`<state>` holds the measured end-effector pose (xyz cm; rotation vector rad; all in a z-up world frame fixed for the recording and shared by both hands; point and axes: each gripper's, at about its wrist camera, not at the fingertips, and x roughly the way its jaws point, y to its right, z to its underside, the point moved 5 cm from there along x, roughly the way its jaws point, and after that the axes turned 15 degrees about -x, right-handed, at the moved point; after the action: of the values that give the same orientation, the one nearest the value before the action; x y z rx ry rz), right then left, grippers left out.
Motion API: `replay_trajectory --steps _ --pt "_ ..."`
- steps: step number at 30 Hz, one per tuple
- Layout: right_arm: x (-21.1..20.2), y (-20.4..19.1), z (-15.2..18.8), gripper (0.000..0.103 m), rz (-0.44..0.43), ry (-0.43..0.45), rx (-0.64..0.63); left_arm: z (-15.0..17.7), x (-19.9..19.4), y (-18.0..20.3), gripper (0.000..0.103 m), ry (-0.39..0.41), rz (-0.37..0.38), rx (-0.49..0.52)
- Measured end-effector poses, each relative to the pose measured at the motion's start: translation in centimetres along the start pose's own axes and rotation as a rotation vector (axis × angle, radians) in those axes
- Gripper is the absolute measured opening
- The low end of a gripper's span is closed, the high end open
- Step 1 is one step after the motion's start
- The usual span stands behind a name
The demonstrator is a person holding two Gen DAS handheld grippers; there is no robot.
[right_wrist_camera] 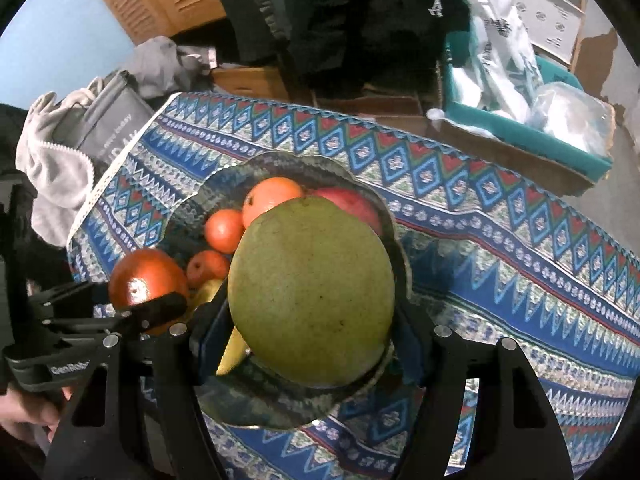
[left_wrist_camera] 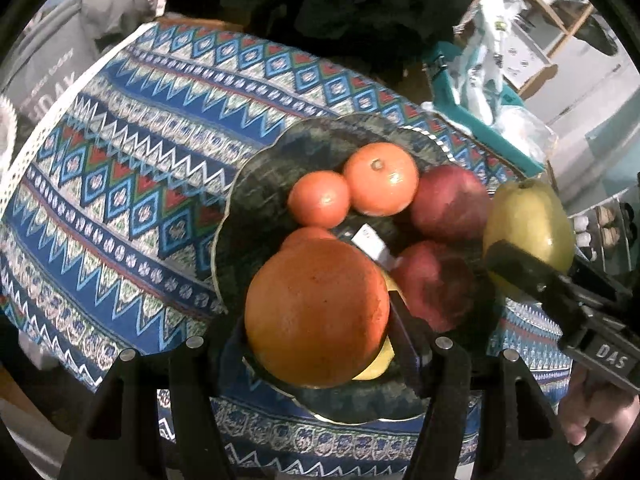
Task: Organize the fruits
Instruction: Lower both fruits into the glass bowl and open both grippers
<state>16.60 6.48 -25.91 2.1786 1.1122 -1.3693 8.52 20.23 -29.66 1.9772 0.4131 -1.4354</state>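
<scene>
Left claw [left_wrist_camera: 316, 344] clamps big orange [left_wrist_camera: 316, 312]; right claw [right_wrist_camera: 312, 344] clamps green pear [right_wrist_camera: 312, 292]. We hold both above dark bowl [left_wrist_camera: 256, 184] on patterned desk [left_wrist_camera: 120, 168]. Bowl carries oranges, red apples, perhaps banana [right_wrist_camera: 234, 354].

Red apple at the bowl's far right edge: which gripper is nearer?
Right. The right gripper, shut on the pear, sits just beside the apple. The left gripper holds the big orange at the bowl's near side.
</scene>
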Motion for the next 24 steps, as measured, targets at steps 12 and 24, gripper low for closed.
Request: replay_trajectory --steps 12,24 --pt "1.1 -1.8 -1.2 0.072 -0.020 0.003 -0.011 -0.4 -1.8 -1.0 0.086 0.064 0.014 -0.027" --pt "-2.7 -1.1 -1.9 0.076 -0.003 0.079 0.020 0.6 -4.8 1.0 0.086 0.135 0.008 0.059"
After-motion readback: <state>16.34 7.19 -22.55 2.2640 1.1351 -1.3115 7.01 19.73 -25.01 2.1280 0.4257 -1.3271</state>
